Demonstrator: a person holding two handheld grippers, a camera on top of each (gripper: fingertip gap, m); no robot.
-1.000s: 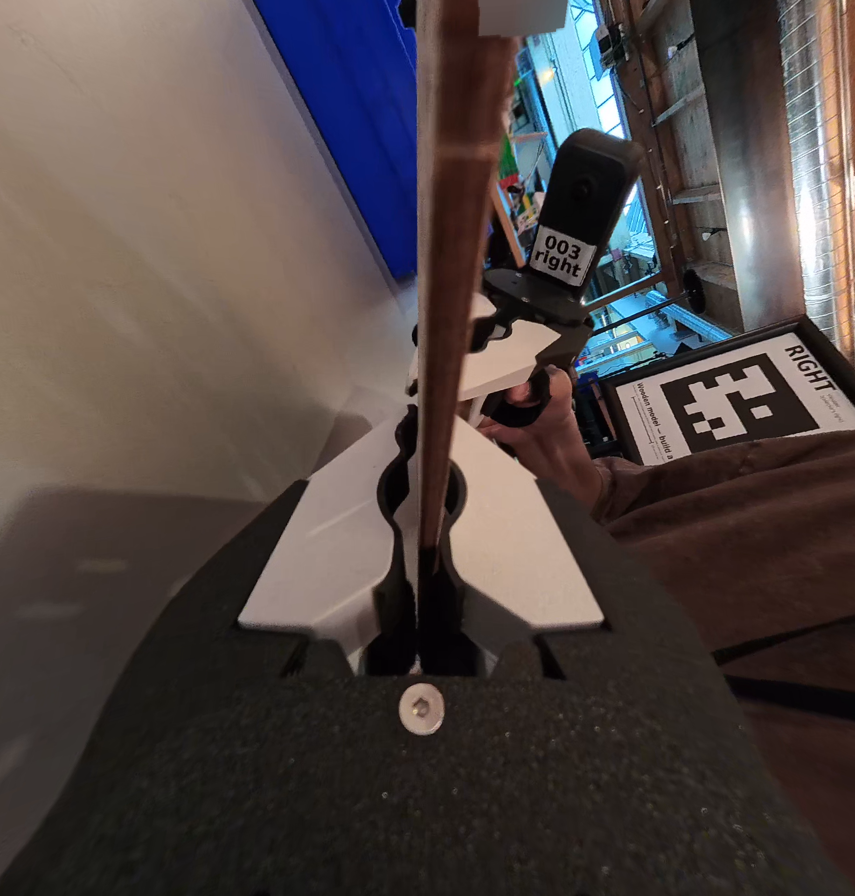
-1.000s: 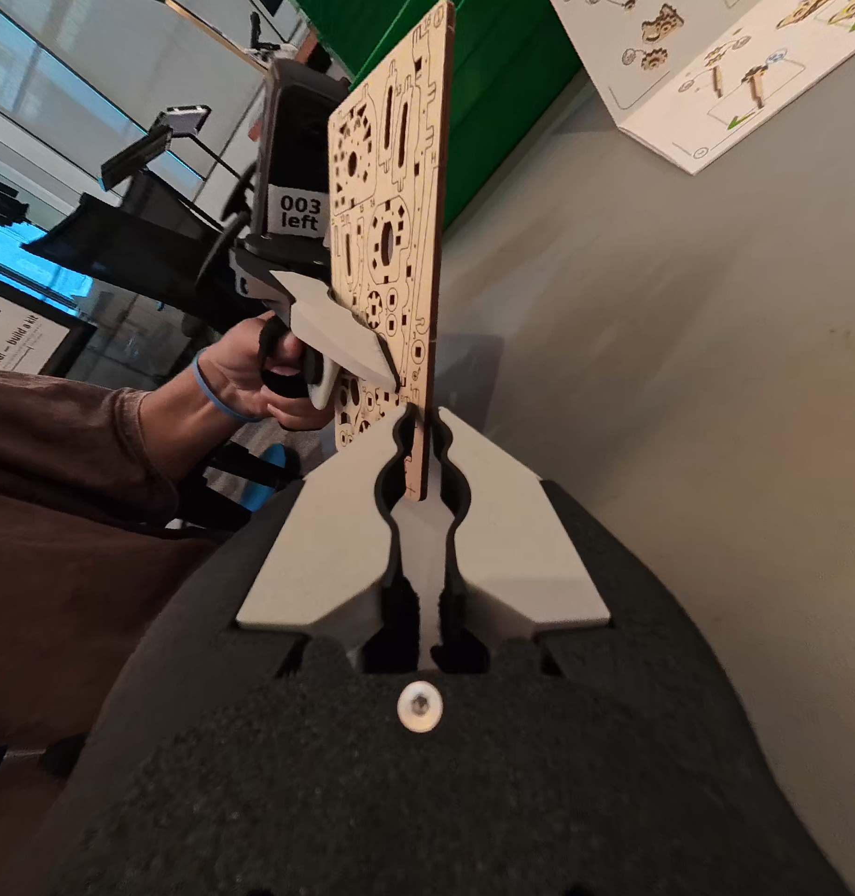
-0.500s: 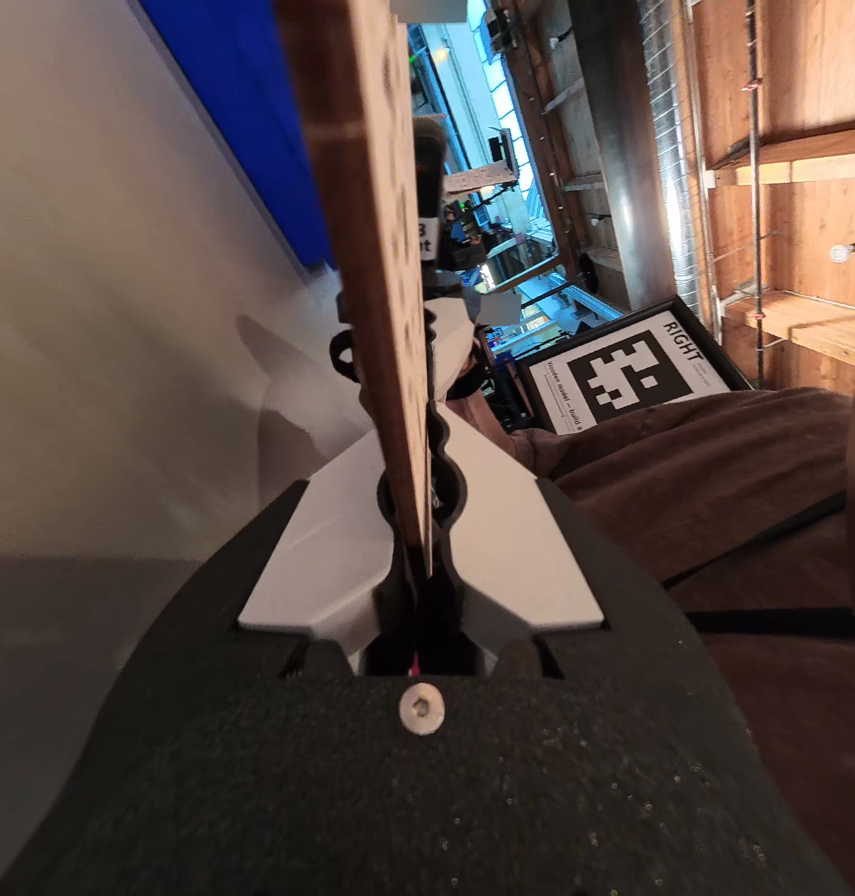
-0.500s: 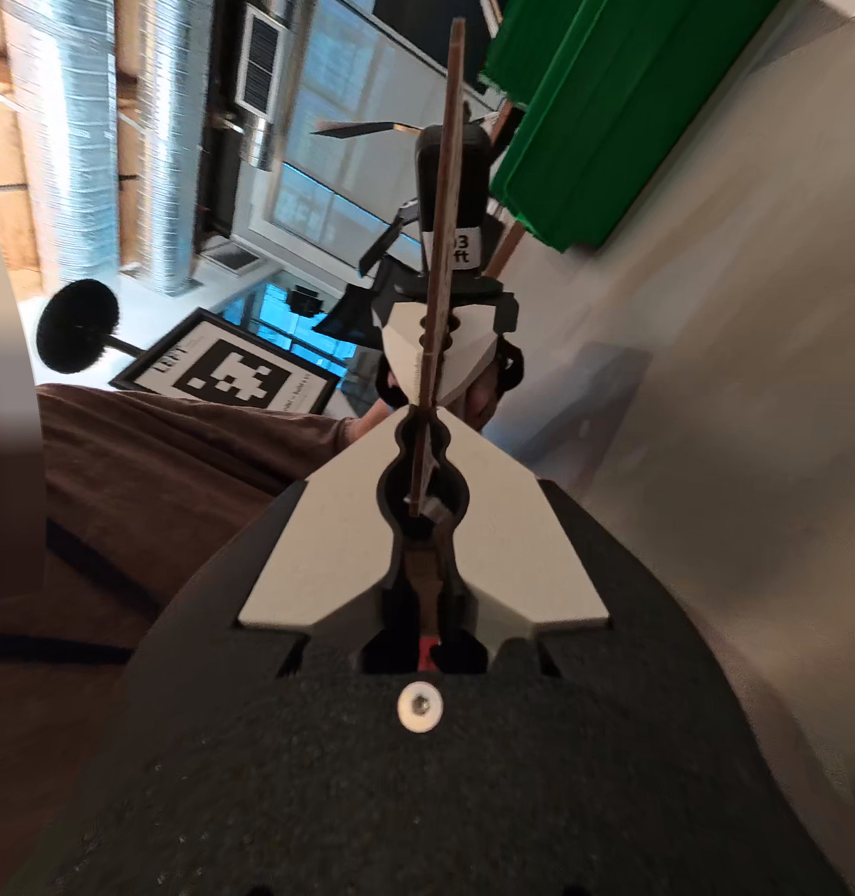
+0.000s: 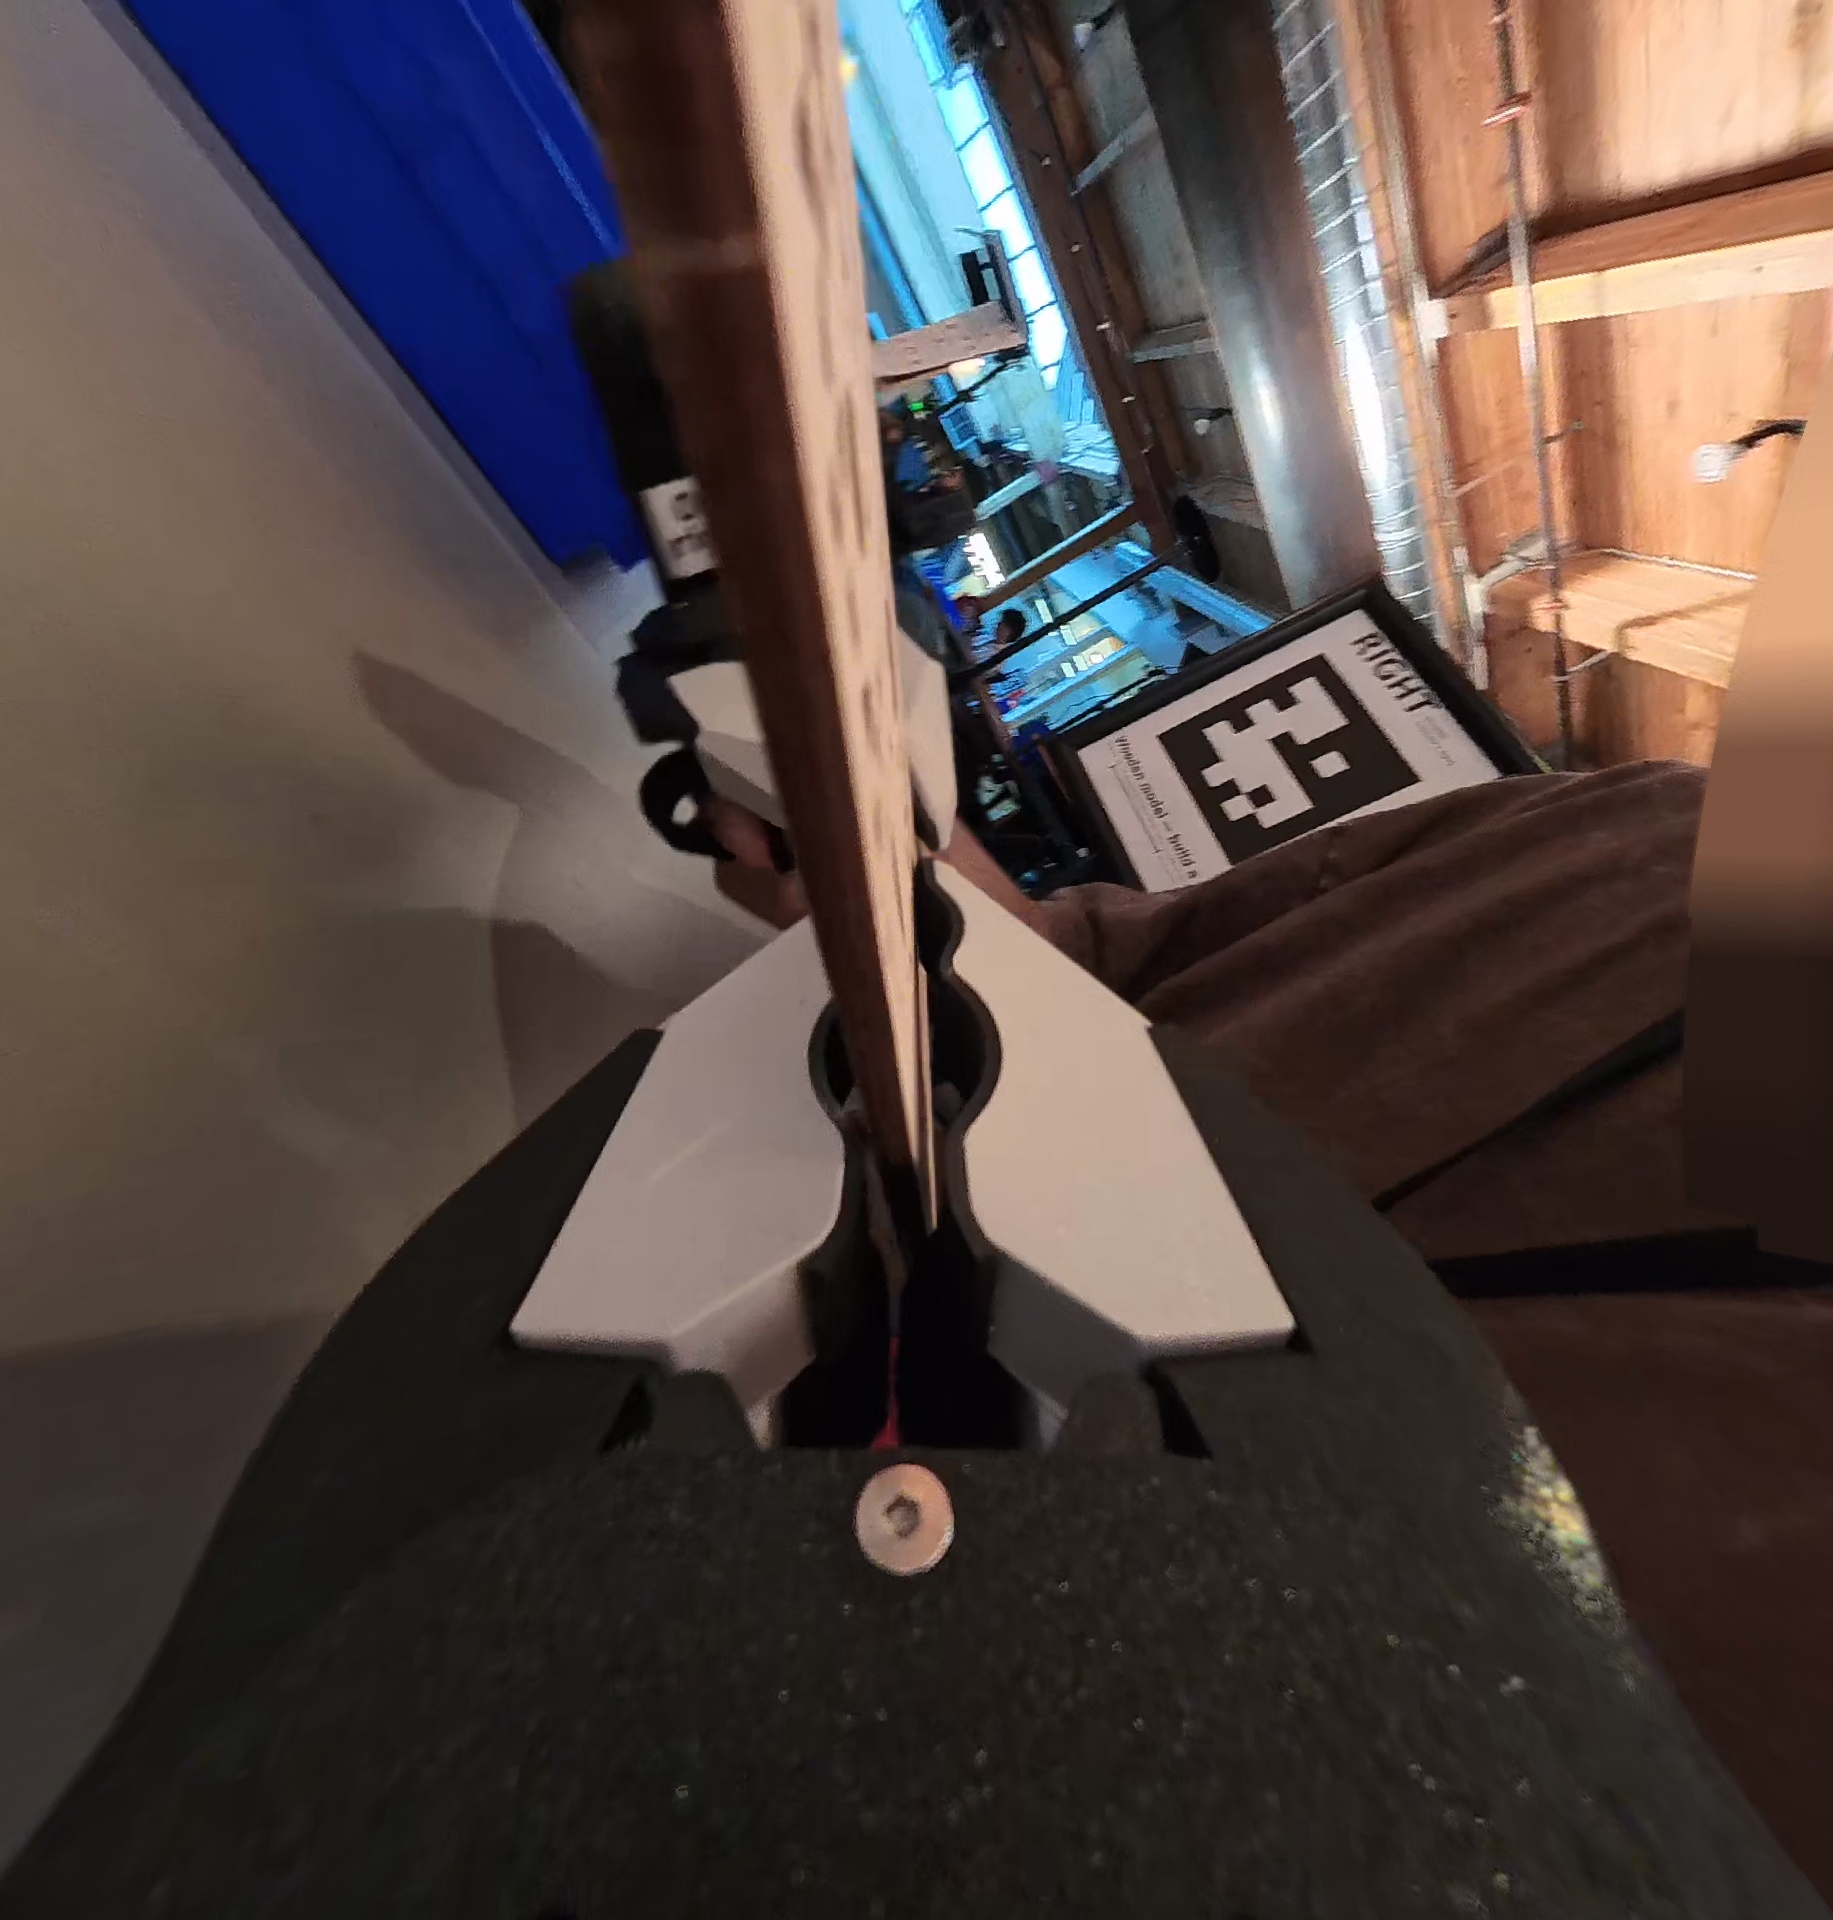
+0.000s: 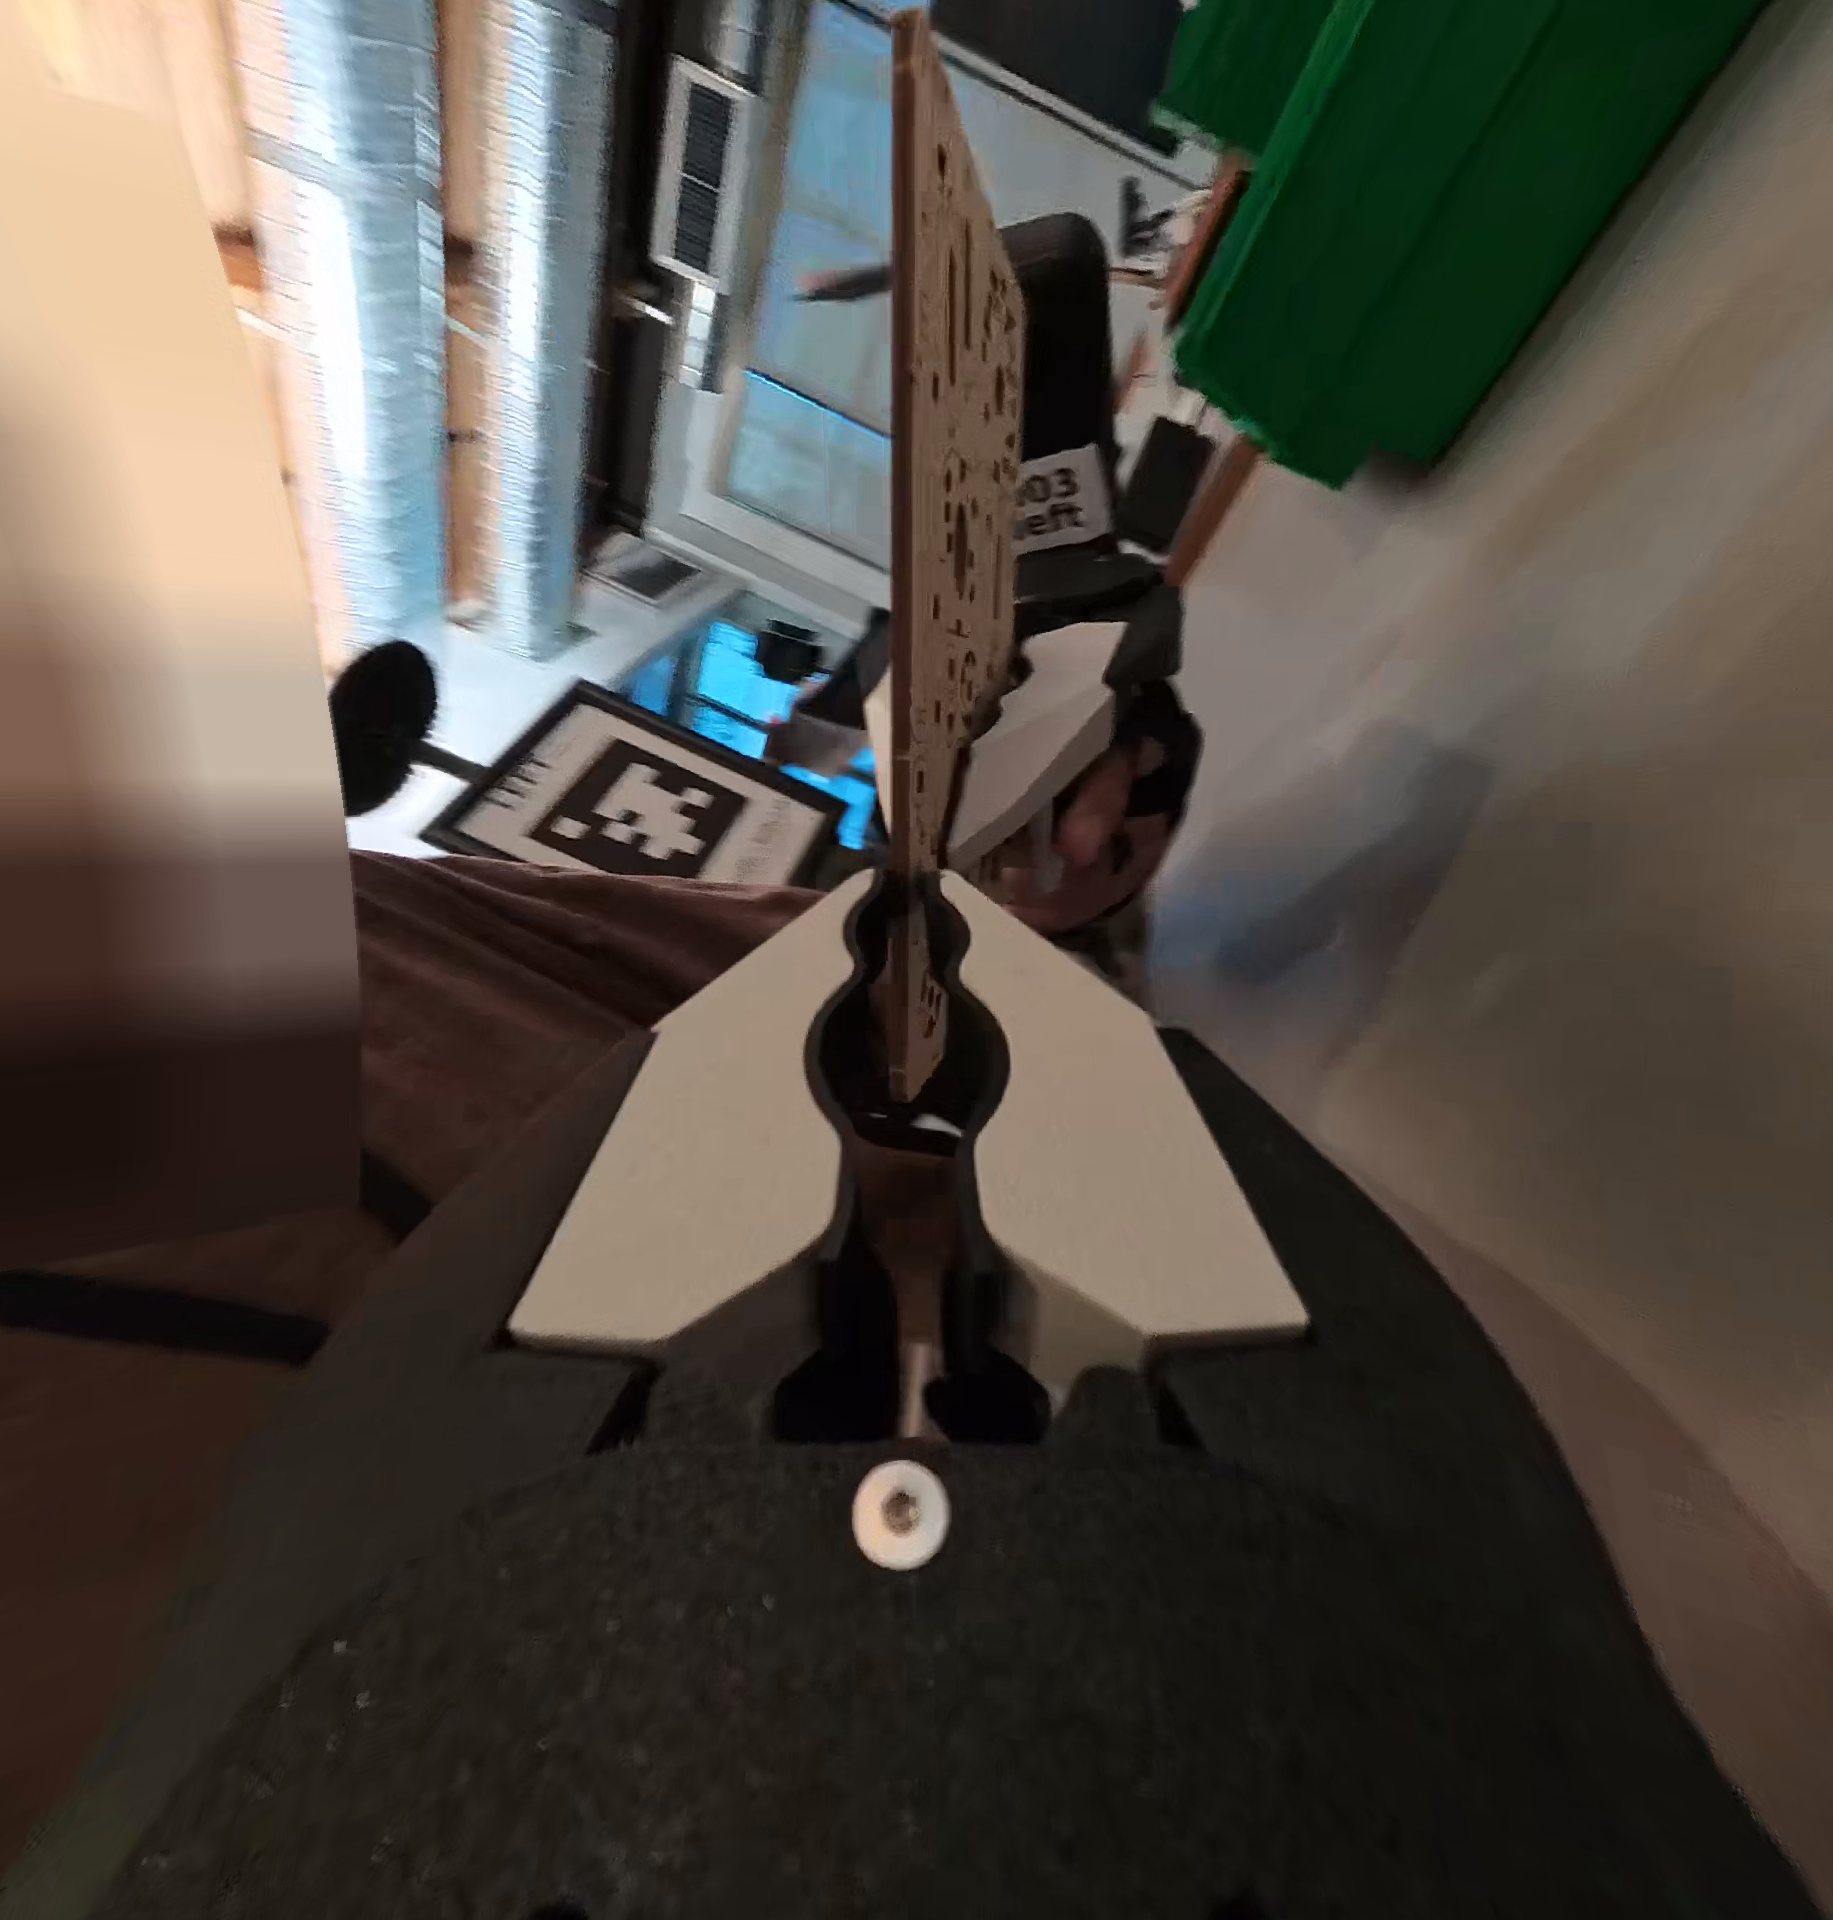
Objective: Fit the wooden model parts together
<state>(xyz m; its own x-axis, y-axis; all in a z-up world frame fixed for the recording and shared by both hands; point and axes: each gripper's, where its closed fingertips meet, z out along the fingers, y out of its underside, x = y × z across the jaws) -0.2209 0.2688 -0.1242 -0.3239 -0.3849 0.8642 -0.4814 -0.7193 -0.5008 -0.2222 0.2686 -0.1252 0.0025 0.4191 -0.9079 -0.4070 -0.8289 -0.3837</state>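
Note:
A thin wooden sheet of laser-cut model parts [image 5: 787, 520] is held up in the air between both grippers, above the grey table. My left gripper [image 5: 917, 904] is shut on one edge of it, and I see the sheet nearly edge-on with its dark burnt rim towards me. My right gripper [image 6: 907, 883] is shut on the opposite edge of the sheet [image 6: 953, 520], whose cut-out face shows slightly on the right. Each gripper appears at the far end of the sheet in the other's view: the right gripper [image 5: 829, 769] and the left gripper [image 6: 995, 748].
The grey table [image 5: 164, 727] lies to one side, with a blue bin [image 5: 424, 260] and a green bin [image 6: 1411, 208] on it. A framed black-and-white marker sign [image 5: 1286, 748] stands behind. The person's brown sleeve [image 5: 1411, 935] fills the space below the sheet. My two grippers' fingertips are within a few centimetres of each other.
Both grippers have turned together with the sheet. Its cut-out face, broad in the right view a second ago, is now nearly edge-on. The views have swung from the table towards the room.

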